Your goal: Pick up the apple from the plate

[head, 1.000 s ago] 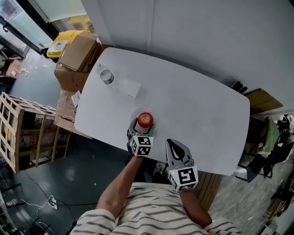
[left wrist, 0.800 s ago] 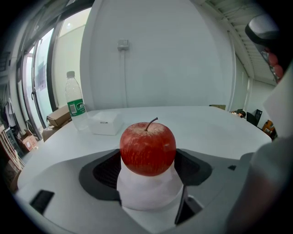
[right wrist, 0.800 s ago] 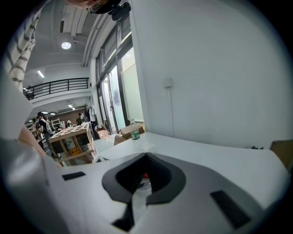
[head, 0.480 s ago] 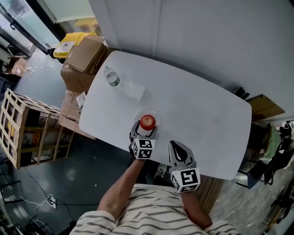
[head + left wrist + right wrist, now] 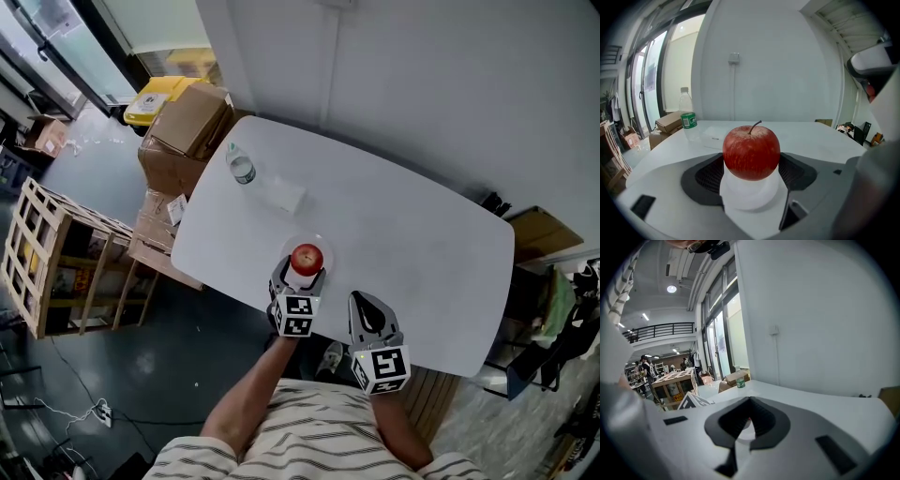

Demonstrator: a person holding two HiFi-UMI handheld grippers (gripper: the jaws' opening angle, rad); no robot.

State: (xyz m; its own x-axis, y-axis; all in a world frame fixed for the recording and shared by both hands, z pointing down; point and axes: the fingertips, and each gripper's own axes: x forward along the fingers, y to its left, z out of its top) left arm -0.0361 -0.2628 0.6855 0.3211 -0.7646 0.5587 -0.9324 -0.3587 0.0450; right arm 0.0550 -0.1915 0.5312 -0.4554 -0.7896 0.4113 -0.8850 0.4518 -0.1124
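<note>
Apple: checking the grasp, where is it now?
In the head view, the apple sits between the left tongs, at the plate near the table's near edge.

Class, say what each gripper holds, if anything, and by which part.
The left gripper grips the red apple by its two opposite sides, low on its body, stem upward. The right gripper is shut on nothing.

plate (image 5: pixel 322 245): largely covered by apple (image 5: pixel 306 257), faint rim only
bottle label (image 5: pixel 687 120), left of apple: print too small to read
paper (image 5: pixel 715 139), behind apple: markings illegible
striped shirt (image 5: pixel 309 441), below apple: cut off by bottom edge
</note>
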